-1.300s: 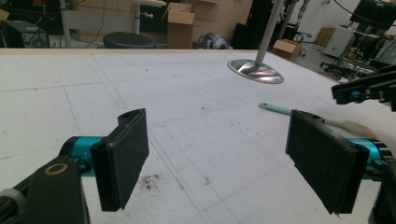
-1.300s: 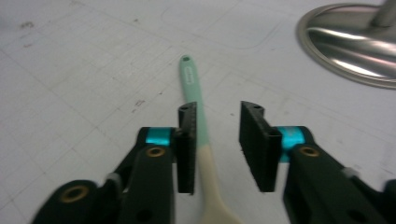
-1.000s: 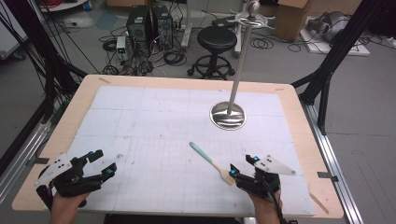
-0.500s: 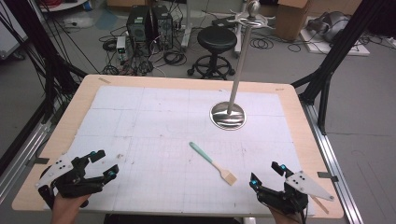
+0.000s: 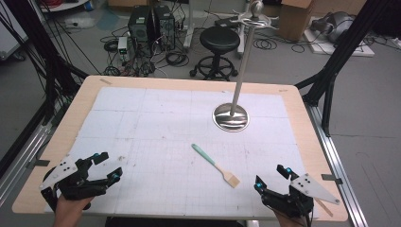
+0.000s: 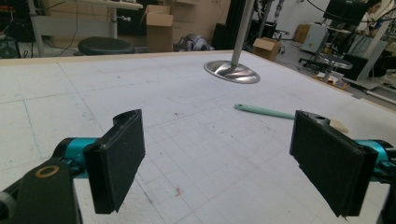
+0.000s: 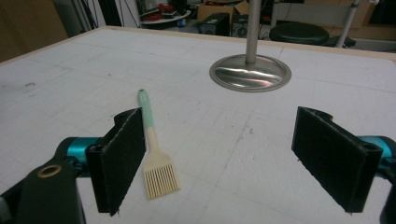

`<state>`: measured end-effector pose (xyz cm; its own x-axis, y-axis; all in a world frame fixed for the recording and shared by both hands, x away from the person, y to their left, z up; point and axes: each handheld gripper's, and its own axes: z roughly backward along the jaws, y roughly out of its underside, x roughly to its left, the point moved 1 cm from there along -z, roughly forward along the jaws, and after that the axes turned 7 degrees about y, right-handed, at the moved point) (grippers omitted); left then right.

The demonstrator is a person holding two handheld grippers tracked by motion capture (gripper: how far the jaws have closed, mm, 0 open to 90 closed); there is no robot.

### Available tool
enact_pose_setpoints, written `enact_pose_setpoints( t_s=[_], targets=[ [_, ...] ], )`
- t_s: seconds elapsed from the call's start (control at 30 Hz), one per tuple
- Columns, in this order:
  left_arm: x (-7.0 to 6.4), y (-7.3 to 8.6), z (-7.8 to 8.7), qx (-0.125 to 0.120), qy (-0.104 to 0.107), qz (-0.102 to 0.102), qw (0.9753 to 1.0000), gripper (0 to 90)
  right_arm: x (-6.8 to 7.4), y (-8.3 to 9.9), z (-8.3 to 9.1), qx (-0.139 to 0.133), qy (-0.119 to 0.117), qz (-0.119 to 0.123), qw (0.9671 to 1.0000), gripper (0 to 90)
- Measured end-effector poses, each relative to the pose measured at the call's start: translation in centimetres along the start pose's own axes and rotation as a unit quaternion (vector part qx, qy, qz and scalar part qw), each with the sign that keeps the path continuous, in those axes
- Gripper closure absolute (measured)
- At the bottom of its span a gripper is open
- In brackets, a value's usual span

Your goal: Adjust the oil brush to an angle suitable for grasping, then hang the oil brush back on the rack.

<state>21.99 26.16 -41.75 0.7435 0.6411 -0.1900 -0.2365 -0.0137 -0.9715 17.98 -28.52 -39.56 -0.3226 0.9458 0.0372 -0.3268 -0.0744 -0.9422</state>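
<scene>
I held my left gripper (image 5: 105,166) low over the near left corner of the worktop (image 5: 142,118), its jaws wide apart and holding nothing. My right gripper (image 5: 272,178) sat at the near right corner, jaws likewise spread and empty. A brush (image 5: 215,165) with a green handle lay flat between them, nearer my right gripper. A metal stand (image 5: 231,116) stood farther back.

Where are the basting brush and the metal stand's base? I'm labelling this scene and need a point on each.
basting brush (image 5: 204,152), high view, on its green handle.
metal stand's base (image 7: 250,73), right gripper view, on the shiny round plate beside the pole.
</scene>
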Motion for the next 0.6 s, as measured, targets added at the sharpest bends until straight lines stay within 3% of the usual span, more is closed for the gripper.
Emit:
enact_pose_setpoints(
  t_s=[0.27, 0.43, 0.6],
  targets=[
    [0.1, 0.1, 0.0, 0.003, 0.001, 0.0, 1.0, 18.8, 0.4, -0.2, -0.7, 0.008, -0.01, 0.002, 0.9999, 16.3],
    [0.0, 0.2, -0.1, 0.007, 0.001, -0.001, 1.0, 18.8, 1.3, -0.7, -1.9, 0.017, -0.028, 0.006, 0.9995, 16.3],
    [-0.2, 0.1, -0.1, 0.007, -0.001, -0.003, 1.0, 19.1, 2.5, -1.1, -3.7, 0.038, -0.052, 0.031, 0.9975, 17.0]
  ],
)
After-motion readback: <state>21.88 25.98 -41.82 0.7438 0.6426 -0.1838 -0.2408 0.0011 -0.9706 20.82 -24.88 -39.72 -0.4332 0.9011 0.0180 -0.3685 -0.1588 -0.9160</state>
